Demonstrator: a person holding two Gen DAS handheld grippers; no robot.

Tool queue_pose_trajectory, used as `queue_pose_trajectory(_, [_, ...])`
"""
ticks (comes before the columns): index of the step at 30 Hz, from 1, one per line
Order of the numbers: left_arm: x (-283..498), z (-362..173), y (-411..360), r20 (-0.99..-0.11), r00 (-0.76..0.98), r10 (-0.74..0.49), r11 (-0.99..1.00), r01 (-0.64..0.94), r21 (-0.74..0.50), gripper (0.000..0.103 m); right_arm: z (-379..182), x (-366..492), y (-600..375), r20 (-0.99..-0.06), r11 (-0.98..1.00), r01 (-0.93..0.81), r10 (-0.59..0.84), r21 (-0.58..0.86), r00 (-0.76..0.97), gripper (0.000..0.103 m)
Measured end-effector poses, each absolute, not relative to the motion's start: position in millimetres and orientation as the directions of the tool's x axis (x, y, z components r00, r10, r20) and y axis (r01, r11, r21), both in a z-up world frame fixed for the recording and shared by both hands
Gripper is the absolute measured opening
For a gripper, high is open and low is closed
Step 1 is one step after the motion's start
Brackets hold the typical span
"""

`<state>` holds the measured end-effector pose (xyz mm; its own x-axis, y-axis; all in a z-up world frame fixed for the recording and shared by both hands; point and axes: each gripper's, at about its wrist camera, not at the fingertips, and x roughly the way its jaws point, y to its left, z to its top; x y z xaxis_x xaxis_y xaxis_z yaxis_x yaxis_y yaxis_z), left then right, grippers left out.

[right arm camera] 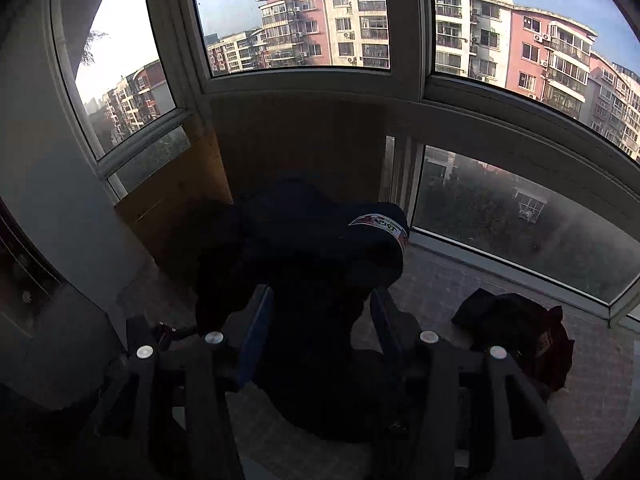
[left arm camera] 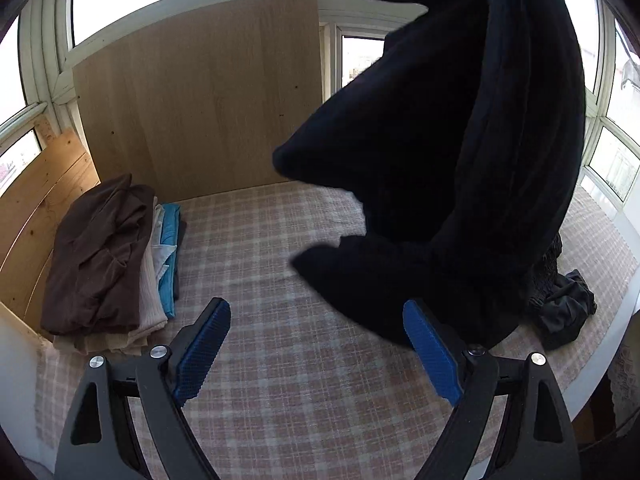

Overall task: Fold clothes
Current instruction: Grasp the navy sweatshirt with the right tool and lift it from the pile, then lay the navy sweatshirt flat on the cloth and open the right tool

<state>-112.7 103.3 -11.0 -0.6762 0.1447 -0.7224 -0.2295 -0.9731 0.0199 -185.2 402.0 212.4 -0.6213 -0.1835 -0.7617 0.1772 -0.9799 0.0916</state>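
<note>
Left wrist: left tool [left arm camera: 316, 344] agape; black garment [left arm camera: 460, 152] aloft beside it.

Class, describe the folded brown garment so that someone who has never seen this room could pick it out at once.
Start at the checked cloth that covers the surface in front of the tall wooden board. On its far left, beside a lower wooden panel, sits a stack of folded clothes. The brown garment lies on top of that stack, the darkest and largest piece, above the beige, white and turquoise layers.
</note>
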Motion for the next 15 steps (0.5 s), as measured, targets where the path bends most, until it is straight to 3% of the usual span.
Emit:
queue_pose_trajectory(3, [-110.7, -19.7, 92.7, -0.739, -0.666, 0.104, -0.973, -0.22, 0.062, 0.089, 109.0, -171.0, 447.9, -0.82, -0.996, 0.039, -0.085, 0.077, -0.566, 0.05])
queue_pose_trajectory(6, [-115.7, -32.3, 88.6, -0.766, -0.637, 0.086, -0.975, -0.213, 0.067, 0.089, 2.2, -150.1, 514.8, -0.894, -0.97, -0.239, 0.065, 0.048, -0.444, 0.05])
queue_pose_trajectory(9, [-122.6, -45.4, 92.1, -0.789, -0.605, 0.104, -0.975, -0.22, 0.041, 0.089, -82.5, -106.5, 583.7, -0.943, -0.898, -0.435, 0.088, 0.064, -0.321, 0.05])
queue_pose_trajectory(12, [-132.6, -59.1, 107.7, -0.813, -0.568, 0.125, -0.969, -0.247, 0.023, 0.089, -117.4, -79.8, 624.9, -0.945, -0.797, -0.573, 0.012, 0.189, -0.328, 0.05])
queue_pose_trajectory(15, [-139.1, -71.1, 127.6, -0.835, -0.522, 0.176, -0.955, -0.295, -0.017, 0.089, -132.4, -84.7, 629.9, -0.951, -0.795, -0.583, 0.025, 0.167, -0.308, 0.05])
